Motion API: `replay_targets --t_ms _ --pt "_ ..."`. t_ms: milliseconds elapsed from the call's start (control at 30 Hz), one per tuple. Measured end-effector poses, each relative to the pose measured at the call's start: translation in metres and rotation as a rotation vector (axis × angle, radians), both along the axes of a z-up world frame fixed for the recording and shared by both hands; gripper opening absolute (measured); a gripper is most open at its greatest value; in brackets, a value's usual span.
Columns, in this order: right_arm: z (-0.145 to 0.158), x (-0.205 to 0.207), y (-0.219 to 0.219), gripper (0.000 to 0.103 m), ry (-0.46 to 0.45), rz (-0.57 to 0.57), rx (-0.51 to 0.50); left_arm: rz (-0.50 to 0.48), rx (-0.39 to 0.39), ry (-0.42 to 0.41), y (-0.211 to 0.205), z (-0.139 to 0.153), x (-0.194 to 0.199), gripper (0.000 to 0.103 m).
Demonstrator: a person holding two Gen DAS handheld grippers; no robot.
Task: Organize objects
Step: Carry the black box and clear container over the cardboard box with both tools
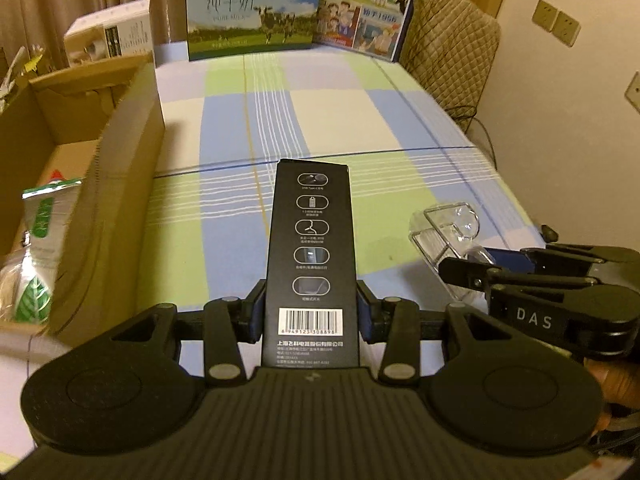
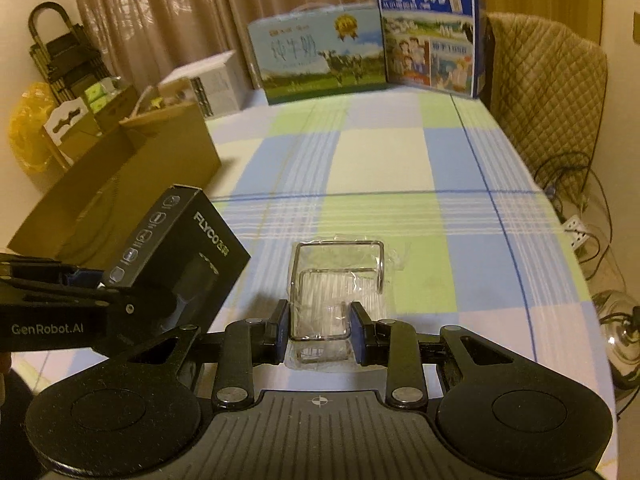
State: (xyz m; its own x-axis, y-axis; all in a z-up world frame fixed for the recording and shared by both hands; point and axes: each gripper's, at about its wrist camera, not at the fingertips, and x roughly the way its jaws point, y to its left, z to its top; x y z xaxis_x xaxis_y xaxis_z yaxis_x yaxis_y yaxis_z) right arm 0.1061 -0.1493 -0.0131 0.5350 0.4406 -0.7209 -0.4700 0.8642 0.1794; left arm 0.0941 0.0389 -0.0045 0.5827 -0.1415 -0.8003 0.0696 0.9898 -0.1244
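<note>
My left gripper (image 1: 310,310) is shut on a long black product box (image 1: 307,240) with icons and a barcode, held above the checked tablecloth (image 1: 340,112). From the right wrist view the same black box (image 2: 180,256) shows at the left, clamped in the left gripper (image 2: 86,280). My right gripper (image 2: 319,330) is shut on a clear plastic case (image 2: 336,280) wrapped in film. In the left wrist view that clear case (image 1: 448,232) sticks out of the right gripper (image 1: 464,268) at the right. An open cardboard box (image 1: 100,184) stands just left of the black box.
Two milk cartons (image 1: 252,16) (image 1: 364,8) stand at the table's far edge, with a white box (image 1: 116,34) beside them. Green packets (image 1: 40,240) lie inside the cardboard box. A quilted chair (image 2: 548,92) stands at the right, with cables and a power strip (image 2: 576,232) on the floor.
</note>
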Motion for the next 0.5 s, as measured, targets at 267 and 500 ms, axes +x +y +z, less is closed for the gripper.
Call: replay_targets --t_ms 267,500 --pt "0.027 -0.035 0.002 0.028 -0.050 0.019 0.010 0.003 -0.017 -0.047 0.001 0.024 -0.042 0.038" --pt "0.038 -0.054 0.013 0.028 -0.079 0.049 0.012 0.013 -0.016 -0.081 0.006 0.038 -0.067 0.038"
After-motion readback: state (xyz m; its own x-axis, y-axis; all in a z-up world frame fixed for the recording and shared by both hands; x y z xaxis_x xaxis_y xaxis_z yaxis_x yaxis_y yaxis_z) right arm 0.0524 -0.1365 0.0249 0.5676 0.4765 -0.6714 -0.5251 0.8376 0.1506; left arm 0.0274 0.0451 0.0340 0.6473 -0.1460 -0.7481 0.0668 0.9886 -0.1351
